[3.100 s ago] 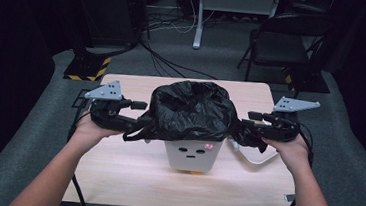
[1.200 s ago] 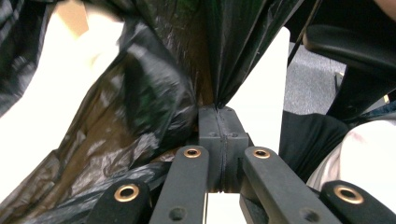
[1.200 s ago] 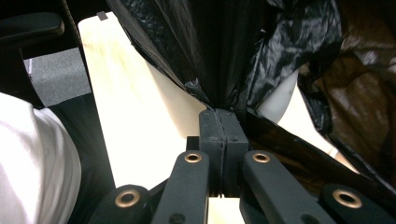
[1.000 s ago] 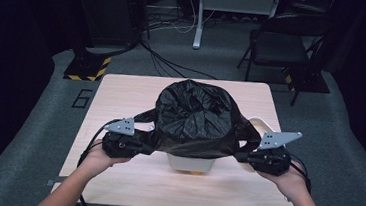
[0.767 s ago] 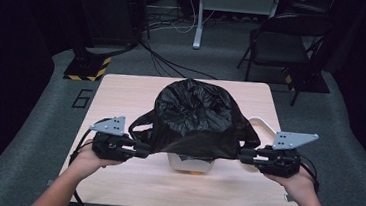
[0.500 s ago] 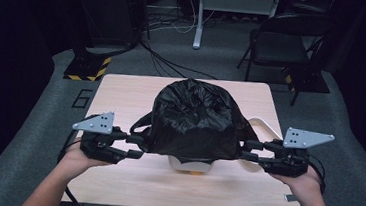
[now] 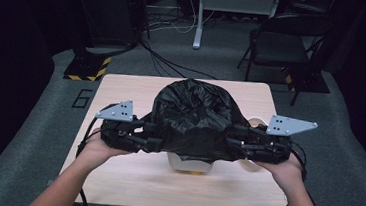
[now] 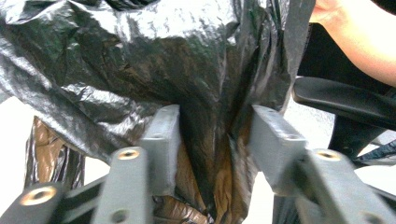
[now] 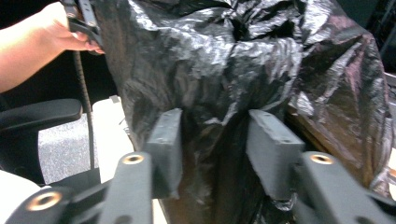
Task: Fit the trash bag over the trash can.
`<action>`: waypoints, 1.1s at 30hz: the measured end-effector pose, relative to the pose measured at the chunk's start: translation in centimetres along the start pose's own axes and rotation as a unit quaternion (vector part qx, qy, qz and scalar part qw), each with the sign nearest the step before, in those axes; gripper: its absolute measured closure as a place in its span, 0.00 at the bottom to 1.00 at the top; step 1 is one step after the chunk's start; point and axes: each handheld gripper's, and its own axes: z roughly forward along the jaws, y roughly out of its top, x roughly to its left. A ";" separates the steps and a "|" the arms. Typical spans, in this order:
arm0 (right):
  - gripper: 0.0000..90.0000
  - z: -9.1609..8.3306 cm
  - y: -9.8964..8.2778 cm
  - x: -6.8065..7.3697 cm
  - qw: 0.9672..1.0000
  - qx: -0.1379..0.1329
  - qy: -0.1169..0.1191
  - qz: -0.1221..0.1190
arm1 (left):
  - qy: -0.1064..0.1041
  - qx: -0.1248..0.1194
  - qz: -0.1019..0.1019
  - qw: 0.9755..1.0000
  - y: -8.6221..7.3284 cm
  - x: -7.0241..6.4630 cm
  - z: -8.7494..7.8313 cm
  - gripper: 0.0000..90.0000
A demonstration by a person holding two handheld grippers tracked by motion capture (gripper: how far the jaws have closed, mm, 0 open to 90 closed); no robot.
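Grip came off on both sides within the last sec. Your left gripper point(image 7: 152, 136) and right gripper point(image 7: 231, 142) had been pinched tight on the bag's lower edge a sec ago, and the jaws have just been opening. They stood apart at this moment, approx halfway. In the left gripper view a loose fold of the black bag point(image 8: 187, 84) hung between the jaws w/o being squeezed. The right gripper view showed the same: plastic between the pads, no clamp. Both hands also came up vs. a sec ago, when they sat low by the table point(image 7: 129, 178) w/ the film stretched down; now they were level w/ the bag's flanks. The bag point(image 7: 192, 116) sat draped over the small white bin point(image 7: 191, 163) at the table's middle, puffed up on top, and its hem stopped short, so the bin's lower front showed bare below it. My read: the pull-down stroke was done and you'd released to re-grab, prob. higher up or at another spot on the hem. The bag looked seated but not snug. Air was trapped in the top, so it could ride up again now that nothing held it.
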 end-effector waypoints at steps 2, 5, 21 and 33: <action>0.74 0.0 -0.1 0.0 1.000 -0.005 0.010 0.002 | 0.005 0.001 -0.002 1.000 -0.1 0.1 0.1 0.68; 0.93 0.0 -0.3 0.3 1.000 -0.006 0.023 -0.003 | 0.006 0.005 -0.004 1.000 -0.5 0.2 0.3 0.83; 1.00 0.7 -3.3 0.1 0.997 0.071 0.005 0.003 | -0.006 0.033 -0.018 0.999 -2.3 1.0 -0.5 0.90; 0.79 -1.0 -1.8 0.4 1.000 0.025 0.006 0.017 | 0.025 -0.007 -0.014 1.000 1.5 0.5 -4.8 0.54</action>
